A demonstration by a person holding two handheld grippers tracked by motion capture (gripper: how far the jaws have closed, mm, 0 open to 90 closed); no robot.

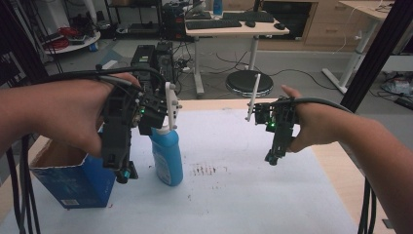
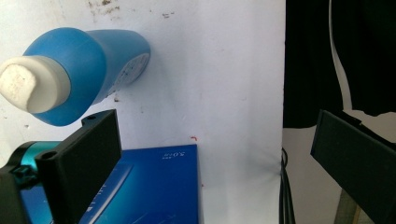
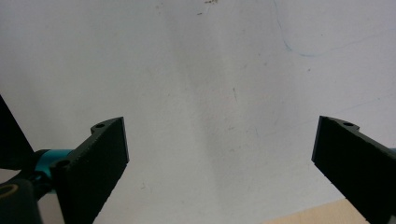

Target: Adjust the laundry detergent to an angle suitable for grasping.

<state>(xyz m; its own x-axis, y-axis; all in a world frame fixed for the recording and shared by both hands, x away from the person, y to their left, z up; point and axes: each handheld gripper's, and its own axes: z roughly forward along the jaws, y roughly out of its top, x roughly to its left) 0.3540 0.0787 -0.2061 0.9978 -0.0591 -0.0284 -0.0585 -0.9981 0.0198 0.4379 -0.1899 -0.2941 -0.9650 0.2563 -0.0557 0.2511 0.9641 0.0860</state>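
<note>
A blue plastic bottle with a white cap [image 1: 167, 156] stands upright left of centre in the high view, on the white sheet covering the wooden table [image 1: 253, 195], and just to its left, in the lower left of the frame, sits a blue cardboard box with its top flaps open [image 1: 73, 178]. The left gripper [image 1: 122, 171] hangs over the gap between box and bottle, pointing down, its jaws spread wide and holding nothing; in the left gripper view the bottle [image 2: 79, 70] fills the upper left, cap toward the camera, and the box [image 2: 144, 186] lies along the bottom edge between the jaws. That placement suggests the hand is lined up to take either the bottle or the box, probably so the bottle can go into the box, though this is only a judgement. What the box holds cannot be told, since its inside is hidden behind the forearm and its own wall. The right gripper [image 1: 273, 157] hovers right of centre, well apart from both things, jaws also spread and empty above bare sheet [image 3: 201, 93], likely waiting clear of the work. Faint reddish marks [image 1: 204, 169] stain the sheet between the two grippers.
</note>
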